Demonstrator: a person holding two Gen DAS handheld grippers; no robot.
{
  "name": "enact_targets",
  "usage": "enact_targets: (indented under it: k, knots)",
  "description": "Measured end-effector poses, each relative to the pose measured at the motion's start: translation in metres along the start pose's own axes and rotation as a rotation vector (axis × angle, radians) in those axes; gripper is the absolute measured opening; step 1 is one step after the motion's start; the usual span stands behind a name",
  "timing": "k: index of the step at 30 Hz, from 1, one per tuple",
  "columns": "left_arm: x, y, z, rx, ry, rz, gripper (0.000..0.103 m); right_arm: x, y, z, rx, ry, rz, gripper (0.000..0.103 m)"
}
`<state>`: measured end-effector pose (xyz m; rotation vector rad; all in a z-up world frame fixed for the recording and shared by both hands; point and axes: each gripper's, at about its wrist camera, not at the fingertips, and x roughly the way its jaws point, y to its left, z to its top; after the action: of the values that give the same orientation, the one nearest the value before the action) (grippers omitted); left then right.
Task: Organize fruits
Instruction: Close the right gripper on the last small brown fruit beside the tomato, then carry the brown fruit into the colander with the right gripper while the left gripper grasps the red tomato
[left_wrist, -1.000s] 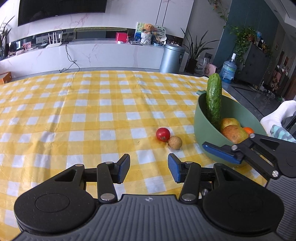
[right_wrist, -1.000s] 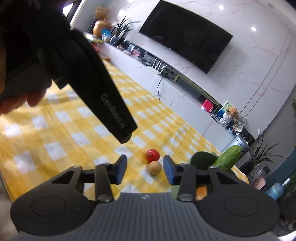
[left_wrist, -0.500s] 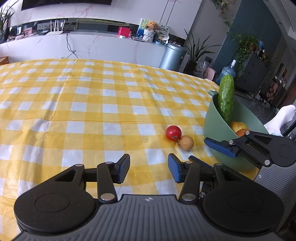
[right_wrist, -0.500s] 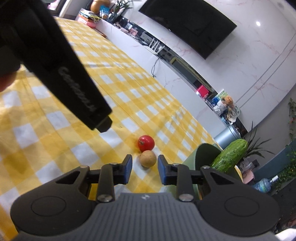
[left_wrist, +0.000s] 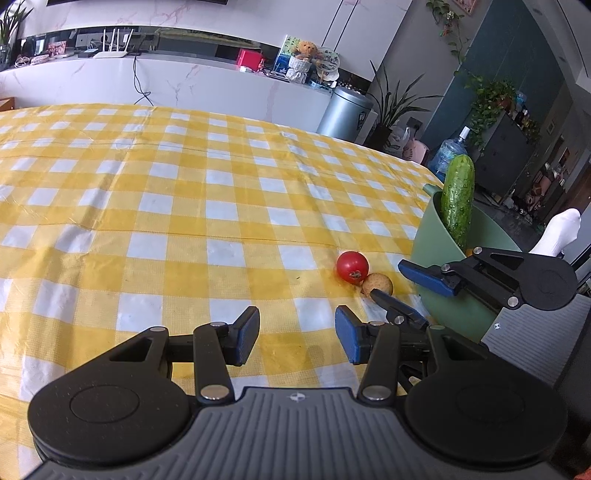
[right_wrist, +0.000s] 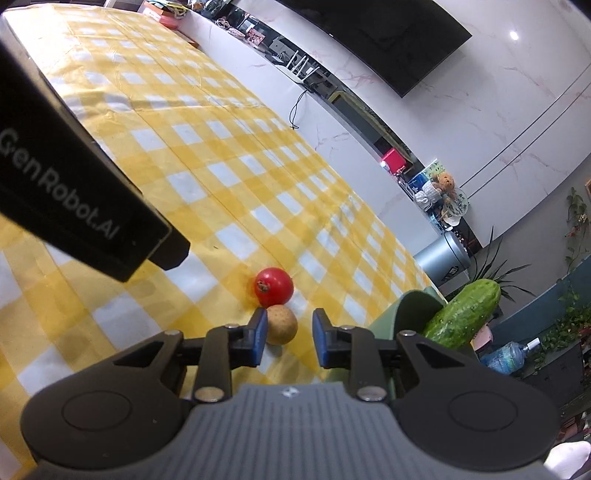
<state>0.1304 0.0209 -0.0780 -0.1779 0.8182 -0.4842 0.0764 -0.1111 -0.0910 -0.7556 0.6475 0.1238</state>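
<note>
Right tool (right_wrist: 286, 338) is closing around a small round tan fruit (right_wrist: 281, 324), blue pads not touching yet. It sits against a glossy red tomato (right_wrist: 274, 287) on the yellow-checked bench (right_wrist: 221, 177), beside a smooth green bowl (left_wrist: 430, 254) holding a bumpy cucumber (left_wrist: 458, 201); its other contents are hidden. Left tool (left_wrist: 297, 334) hovers half open, empty.

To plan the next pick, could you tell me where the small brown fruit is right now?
In the right wrist view the small brown fruit lies on the yellow checked tablecloth, touching the red tomato behind it, left of the green bowl.
</note>
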Motion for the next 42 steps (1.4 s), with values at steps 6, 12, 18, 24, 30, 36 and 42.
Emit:
enact_targets:
  k: [6, 12, 18, 24, 30, 36, 42]
  knots:
    - [0.000, 0.001, 0.002, -0.014, -0.007, -0.001, 0.056, 0.002, 0.005, 0.002, -0.023, 0.011, 0.006, 0.020]
    - [0.000, 0.002, 0.001, -0.018, -0.003, 0.001, 0.056, 0.009, 0.006, 0.004, -0.025, 0.026, 0.015, 0.019]
    - [-0.001, 0.004, 0.001, -0.025, -0.012, -0.003, 0.056, 0.012, 0.005, 0.005, -0.026, 0.030, 0.011, 0.017]
    - [-0.002, 0.003, 0.001, -0.026, -0.014, -0.005, 0.056, 0.009, -0.001, 0.006, 0.006, 0.009, 0.029, 0.016]
    - [-0.005, 0.001, 0.004, -0.020, -0.025, 0.000, 0.056, -0.012, -0.016, 0.010, 0.063, -0.049, 0.053, 0.016]
    - [-0.006, -0.012, 0.007, 0.012, -0.027, -0.001, 0.056, -0.042, -0.049, 0.008, 0.218, -0.126, 0.101, 0.016]
    - [0.006, -0.031, 0.014, 0.045, -0.014, -0.008, 0.056, -0.064, -0.094, -0.005, 0.428, -0.178, 0.124, 0.014]
